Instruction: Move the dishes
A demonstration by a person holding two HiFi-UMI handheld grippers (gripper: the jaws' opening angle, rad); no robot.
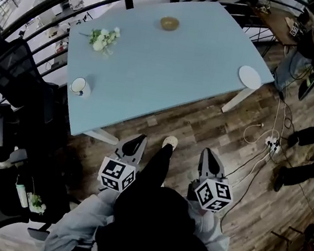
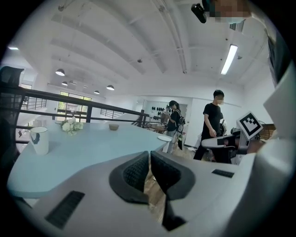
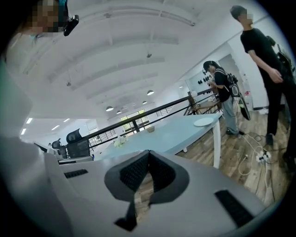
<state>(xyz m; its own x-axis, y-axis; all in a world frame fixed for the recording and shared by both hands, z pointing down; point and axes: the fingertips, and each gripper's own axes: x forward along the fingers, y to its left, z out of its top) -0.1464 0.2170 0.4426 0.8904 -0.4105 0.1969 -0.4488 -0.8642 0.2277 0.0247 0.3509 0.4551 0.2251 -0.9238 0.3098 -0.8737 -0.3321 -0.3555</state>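
Both tools hang low in front of the person, short of the near edge of the pale blue worktop [image 1: 153, 74]. The left gripper [image 1: 137, 141] has its jaws pressed together with nothing between them. The right gripper [image 1: 208, 155] is likewise closed and empty. No dish is in hand, so the task looks to be at its very start.

The dishes sit well apart. A white cup [image 1: 80, 86] stands near the left edge, a white plate [image 1: 249, 77] lies at the right edge, and a small brown bowl [image 1: 169, 23] sits at the far side. A bunch of white flowers [image 1: 104, 39] lies far left.

For a good reach, each gripper should probably take the dish on its own side: left to the cup, right to the plate. The jaws must spread before arrival. The cup wants a pinch across its wall and should be kept upright. The plate lies flat, so one jaw should slip under its rim from the edge and bite firmly, since glazed ware may slide. The bowl likely needs a step round or a long lean.
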